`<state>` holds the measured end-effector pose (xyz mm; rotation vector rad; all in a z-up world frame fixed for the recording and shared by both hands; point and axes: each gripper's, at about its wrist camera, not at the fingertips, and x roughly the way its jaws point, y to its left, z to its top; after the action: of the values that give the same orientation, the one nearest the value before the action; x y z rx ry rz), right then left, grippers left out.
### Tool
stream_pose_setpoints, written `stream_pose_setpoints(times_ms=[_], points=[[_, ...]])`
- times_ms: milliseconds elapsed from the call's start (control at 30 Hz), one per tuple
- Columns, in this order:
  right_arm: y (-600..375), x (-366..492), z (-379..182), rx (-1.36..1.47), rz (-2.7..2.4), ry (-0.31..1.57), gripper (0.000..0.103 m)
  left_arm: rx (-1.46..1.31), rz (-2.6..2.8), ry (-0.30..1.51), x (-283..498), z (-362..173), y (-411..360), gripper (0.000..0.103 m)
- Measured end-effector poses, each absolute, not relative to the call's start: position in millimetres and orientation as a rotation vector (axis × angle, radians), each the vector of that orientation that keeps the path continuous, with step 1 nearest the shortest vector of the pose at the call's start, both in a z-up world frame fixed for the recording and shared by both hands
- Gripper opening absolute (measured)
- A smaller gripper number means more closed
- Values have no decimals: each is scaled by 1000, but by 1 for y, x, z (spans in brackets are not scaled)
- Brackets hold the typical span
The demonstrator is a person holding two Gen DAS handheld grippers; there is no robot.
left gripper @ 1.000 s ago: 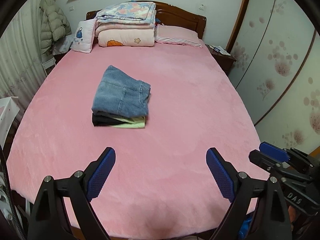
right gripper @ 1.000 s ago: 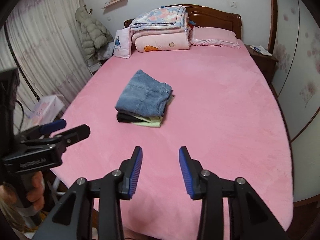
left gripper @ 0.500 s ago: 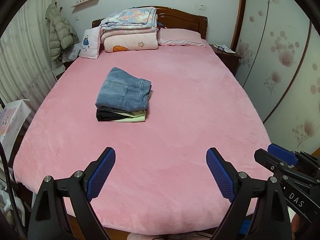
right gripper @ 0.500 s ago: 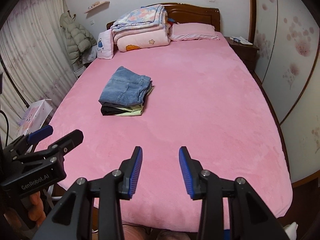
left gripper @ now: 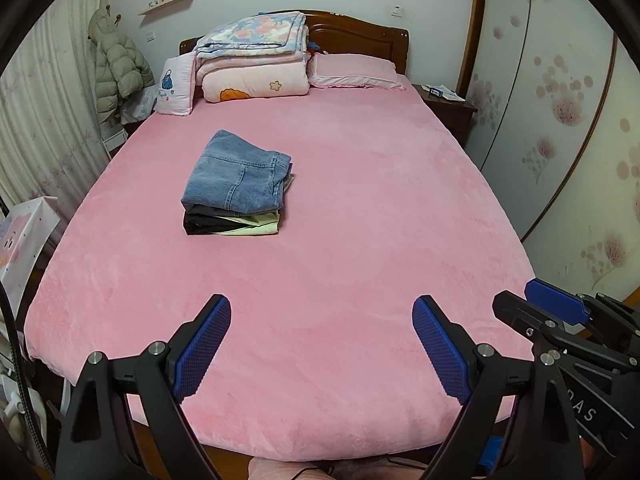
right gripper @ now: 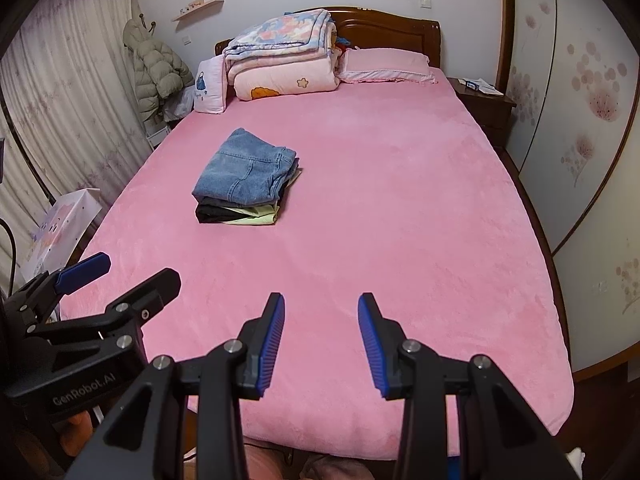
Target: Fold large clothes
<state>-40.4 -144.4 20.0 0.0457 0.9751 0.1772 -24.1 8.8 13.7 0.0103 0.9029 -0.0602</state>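
A pile of folded clothes [left gripper: 236, 188] [right gripper: 246, 184] lies on the pink bed [left gripper: 360, 240] [right gripper: 380, 220], left of its middle: blue jeans on top, a black garment and a pale green one under them. My left gripper [left gripper: 322, 316] hangs over the bed's foot, wide open, nothing between its blue pads. My right gripper [right gripper: 321, 312] is also over the foot end, its jaws partly apart and empty. Each gripper shows in the other's view: the right gripper [left gripper: 560, 320] at the right edge, the left gripper [right gripper: 100, 292] at the left edge. Both stand well short of the pile.
Folded quilts [left gripper: 256, 64], a small cushion [left gripper: 174, 88] and a pink pillow [left gripper: 356, 72] lie at the wooden headboard. A nightstand [left gripper: 448, 104] and wardrobe doors [left gripper: 560, 100] stand on the right. A padded jacket [left gripper: 120, 64], curtains and a white box [right gripper: 60, 224] are on the left.
Both grippers have drawn back from the bed, so more of its foot edge and the floor shows. The pile looks farther away. Neither gripper's opening has changed.
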Motion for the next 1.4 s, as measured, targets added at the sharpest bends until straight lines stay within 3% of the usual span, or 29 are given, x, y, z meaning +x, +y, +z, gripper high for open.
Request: stream_pose_setpoints(times_ms=[1400], points=[[-160, -33, 16, 48, 150, 994, 39, 40, -75, 905, -17, 16, -7, 91]])
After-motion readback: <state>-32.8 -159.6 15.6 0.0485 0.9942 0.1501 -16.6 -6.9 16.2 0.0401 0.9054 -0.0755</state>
